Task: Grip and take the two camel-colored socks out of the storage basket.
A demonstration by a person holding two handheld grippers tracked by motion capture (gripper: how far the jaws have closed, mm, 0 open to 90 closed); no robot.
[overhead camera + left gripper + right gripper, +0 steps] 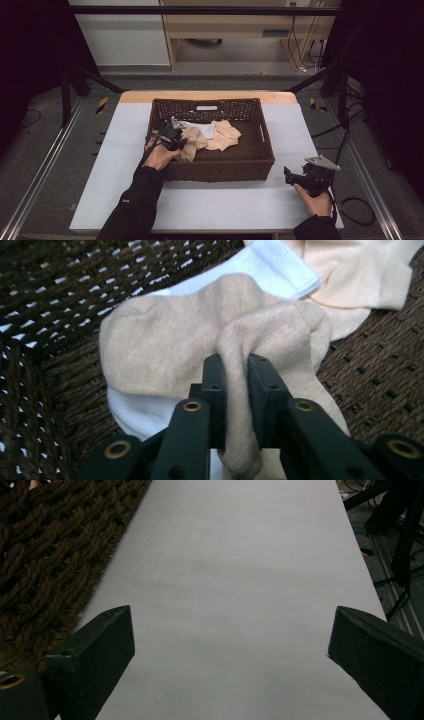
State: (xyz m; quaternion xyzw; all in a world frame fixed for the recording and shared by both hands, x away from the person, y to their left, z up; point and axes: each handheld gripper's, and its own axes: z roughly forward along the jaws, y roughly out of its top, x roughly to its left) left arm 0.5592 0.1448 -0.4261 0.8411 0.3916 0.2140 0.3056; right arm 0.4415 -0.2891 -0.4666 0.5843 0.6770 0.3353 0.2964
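A dark wicker basket point(215, 170) stands on the white table and holds several socks. My left gripper point(176, 141) reaches into its left part, and in the left gripper view it point(235, 365) is shut on a raised fold of a beige sock point(165, 340). That sock point(196, 140) has a white toe and a white cuff point(280, 265). A paler peach sock point(225, 135) lies beside it toward the basket's middle. My right gripper point(289, 175) rests low over the table to the right of the basket; its jaws point(230, 630) stand wide open with nothing between them.
The basket's woven wall point(45, 555) runs along the left of the right gripper view. Bare white tabletop point(240, 555) stretches ahead of the right gripper. A black frame and cables point(350, 210) lie beyond the table's right edge.
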